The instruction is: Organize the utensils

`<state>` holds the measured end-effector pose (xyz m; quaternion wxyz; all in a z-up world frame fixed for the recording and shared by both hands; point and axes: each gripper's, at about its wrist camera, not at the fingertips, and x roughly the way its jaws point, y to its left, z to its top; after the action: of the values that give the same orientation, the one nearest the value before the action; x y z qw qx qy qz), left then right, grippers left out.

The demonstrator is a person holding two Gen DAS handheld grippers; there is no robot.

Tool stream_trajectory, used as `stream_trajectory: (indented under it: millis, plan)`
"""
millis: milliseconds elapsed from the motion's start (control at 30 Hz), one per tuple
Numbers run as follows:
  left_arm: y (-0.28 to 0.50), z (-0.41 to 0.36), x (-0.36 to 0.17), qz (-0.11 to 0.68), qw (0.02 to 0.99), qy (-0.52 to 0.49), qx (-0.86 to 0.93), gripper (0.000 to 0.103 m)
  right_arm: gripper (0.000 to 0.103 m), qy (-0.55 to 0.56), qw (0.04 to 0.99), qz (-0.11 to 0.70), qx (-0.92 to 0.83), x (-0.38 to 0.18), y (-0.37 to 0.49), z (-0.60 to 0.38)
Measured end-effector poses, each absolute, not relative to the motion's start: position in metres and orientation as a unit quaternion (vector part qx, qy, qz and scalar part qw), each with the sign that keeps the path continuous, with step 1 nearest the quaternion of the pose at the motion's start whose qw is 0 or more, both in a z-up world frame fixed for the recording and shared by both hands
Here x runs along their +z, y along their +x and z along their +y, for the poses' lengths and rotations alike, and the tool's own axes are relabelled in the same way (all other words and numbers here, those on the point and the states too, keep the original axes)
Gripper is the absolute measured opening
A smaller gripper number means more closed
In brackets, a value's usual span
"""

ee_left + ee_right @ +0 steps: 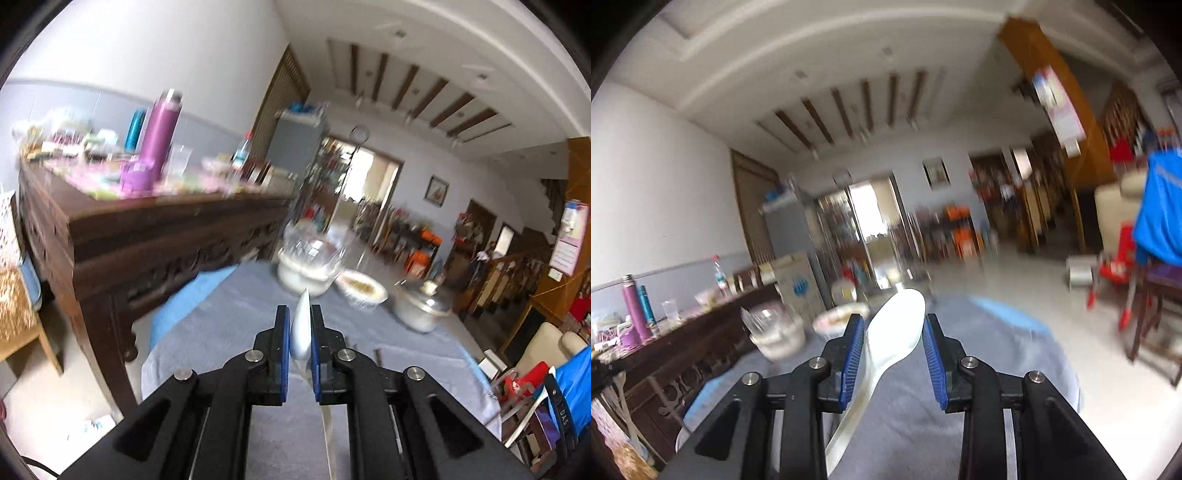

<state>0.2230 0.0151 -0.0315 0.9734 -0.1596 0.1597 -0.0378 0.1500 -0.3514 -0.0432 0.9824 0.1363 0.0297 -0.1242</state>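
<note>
left gripper [299, 323] clenched on a white spoon [301, 332] held edge-on between the blue pads, bowl pointing forward above the grey-clothed counter [229, 332]. right gripper [894, 334] grasping a second white spoon [897, 326] by its bowl, jaws partly apart, left pad against the bowl's edge, contact at the right pad hard to tell, handle trailing back under the left finger. farther along the counter: a clear glass container [314, 251] on a white pot [303, 277], a bowl [364, 288], a lidded pot [423, 304]; beyond, to the left, a dark wooden sideboard [155, 229] with a purple flask [160, 133], blurred.
</note>
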Motion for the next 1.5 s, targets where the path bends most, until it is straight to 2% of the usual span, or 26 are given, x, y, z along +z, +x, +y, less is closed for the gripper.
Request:
stream_trajectory:
  millis: [233,667,933,1500]
  plan:
    - [0.188,-0.006,-0.012,0.087,0.978,-0.159,-0.100,0.010,0.035,0.080,0.992,-0.040,-0.093,-0.031,0.134,-0.289]
    - [0.172,-0.031,-0.025,-0.026,0.961,-0.183,-0.206,0.010,0.035,0.030,0.993,-0.073,-0.092,-0.064,0.148,-0.239]
    - [0.183,-0.051,-0.039,-0.020,0.959,-0.164,-0.229,0.010,0.035,0.010,0.995,-0.057,-0.086,-0.084,0.153,-0.232]
    - [0.196,-0.074,-0.070,0.021,0.970,-0.133,-0.201,0.010,0.035,0.002,0.997,-0.029,-0.078,-0.089,0.148,-0.236]
